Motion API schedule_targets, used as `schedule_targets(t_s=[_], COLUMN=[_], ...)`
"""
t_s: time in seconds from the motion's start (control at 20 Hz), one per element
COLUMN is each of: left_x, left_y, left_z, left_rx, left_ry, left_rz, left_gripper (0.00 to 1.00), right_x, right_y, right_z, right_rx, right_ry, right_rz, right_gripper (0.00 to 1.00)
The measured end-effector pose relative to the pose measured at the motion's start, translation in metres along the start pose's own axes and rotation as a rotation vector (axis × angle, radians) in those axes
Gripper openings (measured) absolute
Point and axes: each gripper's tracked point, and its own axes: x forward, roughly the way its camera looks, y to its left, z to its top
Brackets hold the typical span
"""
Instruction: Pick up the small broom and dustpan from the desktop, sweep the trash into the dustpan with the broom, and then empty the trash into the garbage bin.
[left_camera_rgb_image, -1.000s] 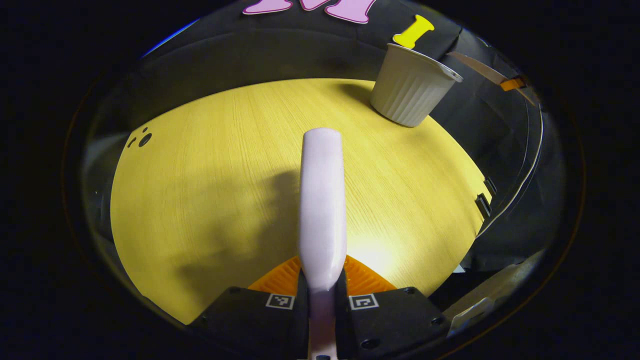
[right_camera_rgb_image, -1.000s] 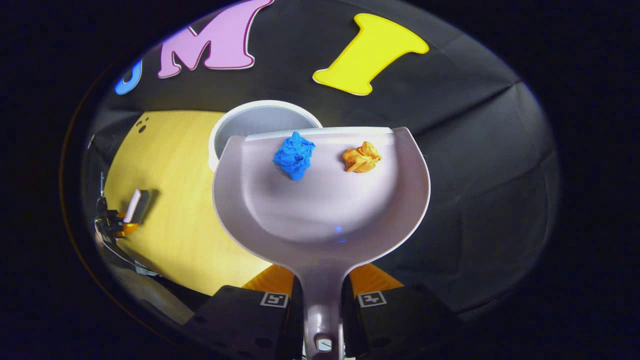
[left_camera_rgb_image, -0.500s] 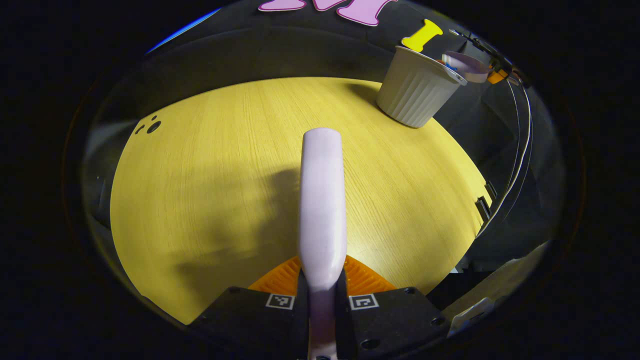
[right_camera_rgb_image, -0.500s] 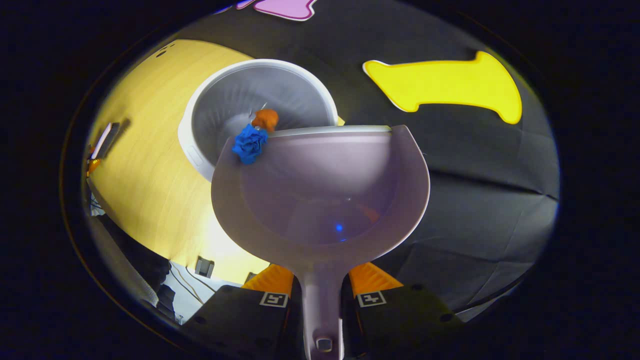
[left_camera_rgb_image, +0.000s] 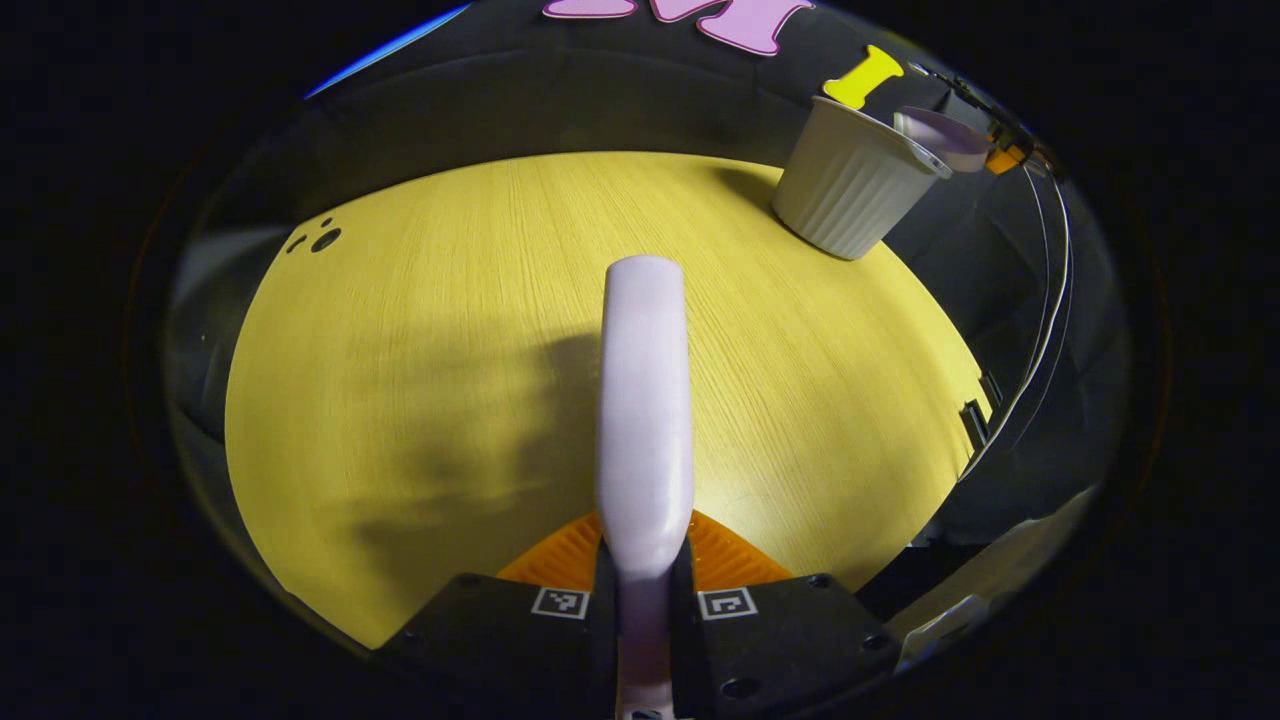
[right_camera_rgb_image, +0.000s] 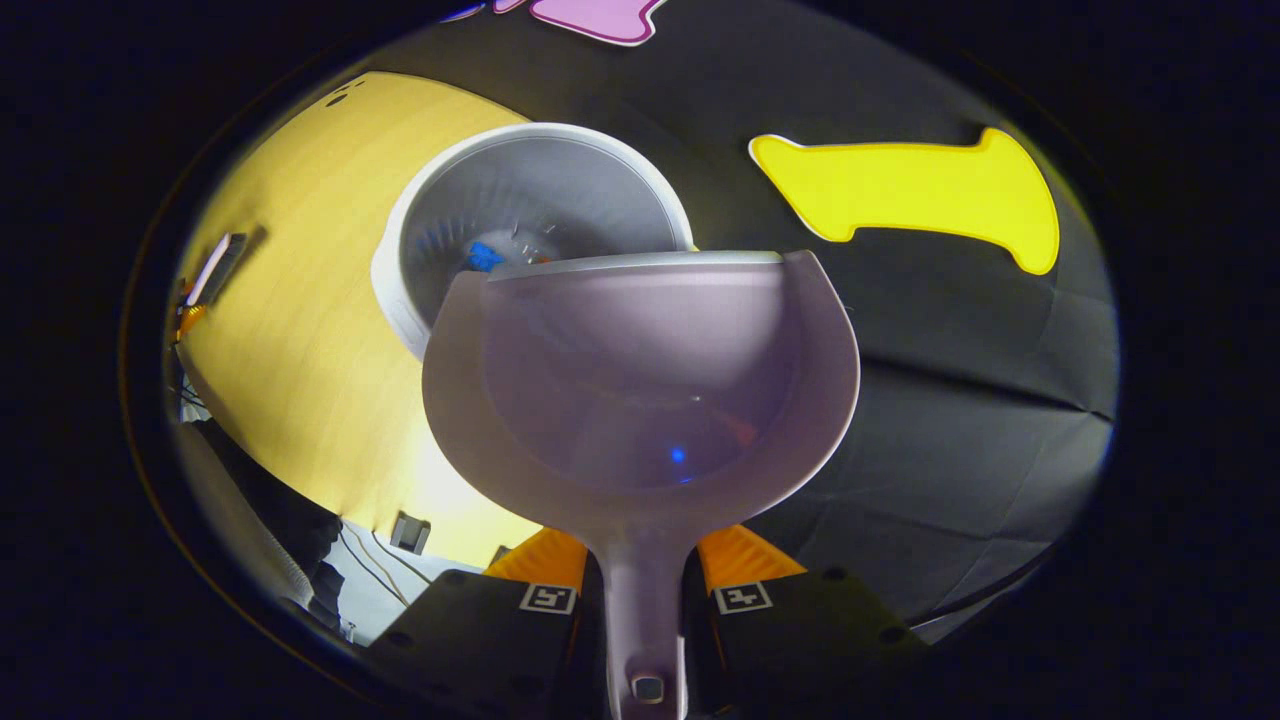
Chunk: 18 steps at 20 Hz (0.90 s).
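Lilac dustpan (right_camera_rgb_image: 640, 370) clamped in right gripper (right_camera_rgb_image: 640, 590) over garbage bin (right_camera_rgb_image: 530, 190) – left gripper (left_camera_rgb_image: 645, 590) grips broom (left_camera_rgb_image: 645, 400)

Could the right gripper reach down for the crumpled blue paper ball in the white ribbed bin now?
Probably not: the right gripper is shut on the lilac dustpan, which overhangs the bin and ball.

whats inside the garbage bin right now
In the right gripper view, a blue crumpled scrap lies inside the garbage bin. The dustpan lip covers the bin's near side, so anything else there is hidden.
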Motion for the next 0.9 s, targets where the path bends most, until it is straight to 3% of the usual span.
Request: schedule_targets(t_s=[0.25, 0.4, 0.65, 0.8, 0.9], left_x=[-0.002, -0.006, -0.015, -0.017, -0.017], left_y=[0.008, 0.016, 0.026, 0.032, 0.036], left_z=[0.006, 0.01, 0.014, 0.011, 0.009], left_rx=[-0.011, 0.001, -0.019, -0.038, -0.057], left_ry=[-0.012, -0.018, -0.029, -0.02, -0.02], left_rz=[0.034, 0.067, 0.112, 0.141, 0.155], left_gripper=[0.25, 0.27, 0.25, 0.25, 0.25], right_x=[-0.038, -0.076, -0.112, -0.114, -0.1], right_y=[0.031, 0.068, 0.167, 0.236, 0.283], right_z=[0.009, 0.014, 0.014, 0.002, -0.006], right_rx=[0.175, 0.256, 0.276, 0.275, 0.275], right_ry=[-0.202, -0.324, -0.457, -0.448, -0.425], right_rz=[0.095, 0.193, 0.359, 0.478, 0.51], right_gripper=[0.35, 0.38, 0.35, 0.35, 0.35])
